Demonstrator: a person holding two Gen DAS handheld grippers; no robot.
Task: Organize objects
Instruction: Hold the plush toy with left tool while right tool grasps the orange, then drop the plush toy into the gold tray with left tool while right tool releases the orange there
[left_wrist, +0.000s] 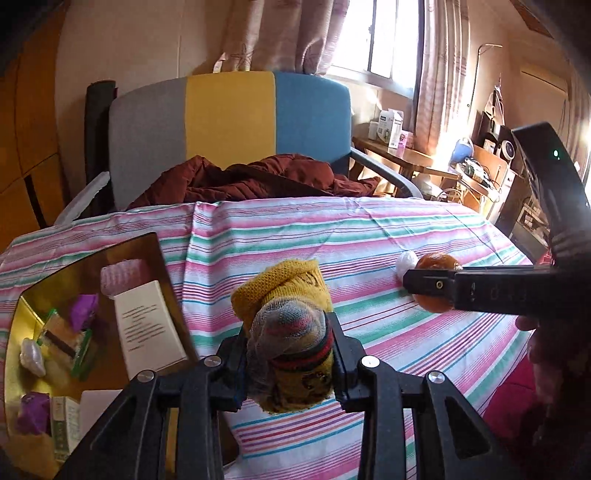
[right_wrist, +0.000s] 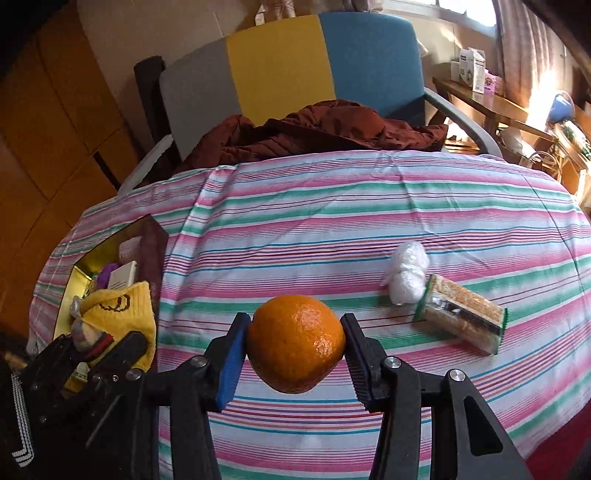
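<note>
We see a tablecloth (right_wrist: 332, 206) striped in pink, green, white and thin blue. Our orange (right_wrist: 295, 343) is bright orange; our sock (left_wrist: 291, 325) is mustard yellow with a red, black and green band. The open box (left_wrist: 22, 314) shines gold inside and holds purple and white packets. The chair back (left_wrist: 229, 114) is grey, yellow and blue, with a maroon jacket (right_wrist: 325, 129) on it.

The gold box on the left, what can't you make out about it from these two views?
- Left wrist view: the gold box has its near end cut off by the frame edge and hidden by the left gripper; print on the white carton is too small.
- Right wrist view: the yellow sock covers most of the box.
</note>
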